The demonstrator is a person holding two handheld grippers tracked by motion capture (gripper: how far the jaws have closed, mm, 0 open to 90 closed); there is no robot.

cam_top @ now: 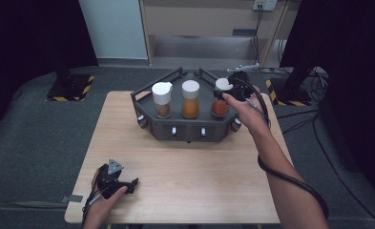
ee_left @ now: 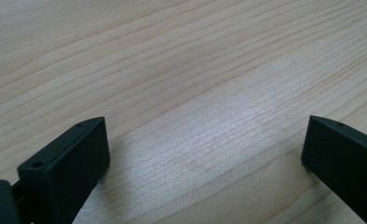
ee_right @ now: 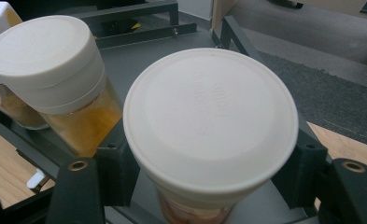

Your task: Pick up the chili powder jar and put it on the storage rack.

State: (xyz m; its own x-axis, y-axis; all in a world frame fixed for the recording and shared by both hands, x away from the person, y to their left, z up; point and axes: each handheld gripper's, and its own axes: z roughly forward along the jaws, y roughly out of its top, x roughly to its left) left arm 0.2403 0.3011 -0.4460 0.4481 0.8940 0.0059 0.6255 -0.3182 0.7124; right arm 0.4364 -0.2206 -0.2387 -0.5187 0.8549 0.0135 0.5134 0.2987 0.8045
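A dark grey rack (cam_top: 190, 130) at the table's far side holds three white-lidded spice jars: a brown one (cam_top: 162, 100) on the left, an orange one (cam_top: 190, 99) in the middle and a red one (cam_top: 220, 107) on the right. My right gripper (cam_top: 228, 93) is shut on the red jar (ee_right: 209, 116), its jaws pressing just under the lid from both sides. The orange jar (ee_right: 45, 60) stands close beside it. My left gripper (cam_top: 131, 186) rests on the wooden table (cam_top: 190, 176) at the front left, open (ee_left: 204, 135), with bare wood between its jaws.
The rack (ee_right: 139, 60) has raised rails at its back and sides. Grey carpet surrounds the table, with a dark stand base (cam_top: 70, 86) at the back left and cables (cam_top: 299, 95) at the back right. The right gripper's cable (cam_top: 290, 179) trails along the forearm.
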